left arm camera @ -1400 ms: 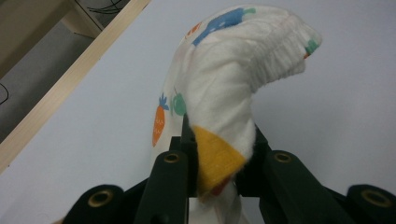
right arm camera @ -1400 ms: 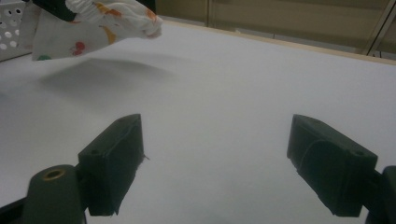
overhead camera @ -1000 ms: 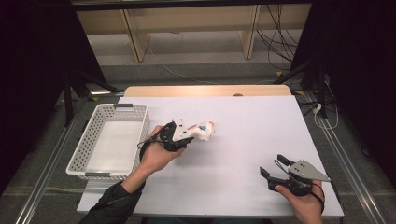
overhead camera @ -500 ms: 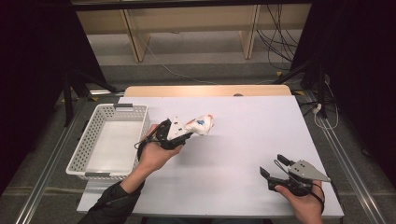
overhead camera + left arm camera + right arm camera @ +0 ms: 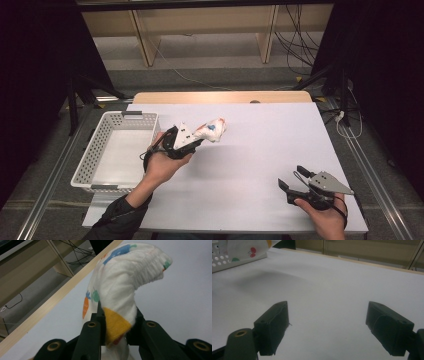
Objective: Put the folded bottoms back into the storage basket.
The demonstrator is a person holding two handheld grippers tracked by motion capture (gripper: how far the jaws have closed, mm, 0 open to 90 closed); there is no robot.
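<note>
A white sock (image 5: 210, 130) printed with small fruit and vegetable shapes, its heel or toe yellow-orange, hangs in the air above the white table (image 5: 260, 150). My left gripper (image 5: 192, 142) is shut on the sock's yellow end (image 5: 115, 325), and the rest of the sock (image 5: 125, 277) arches up and over beyond the jaws. A corner of the sock (image 5: 244, 248) also appears at the upper left of the right gripper view. My right gripper (image 5: 295, 180) rests low near the table's front right, open, with bare table between its pads (image 5: 272, 327).
A white perforated basket (image 5: 95, 155) stands at the table's left edge, just left of my left hand. A wooden strip (image 5: 220, 96) runs along the table's far edge, with shelving and cables on the floor behind.
The left gripper has lifted the sock a little and carried it slightly leftward, toward the basket. The right gripper has stayed put.
</note>
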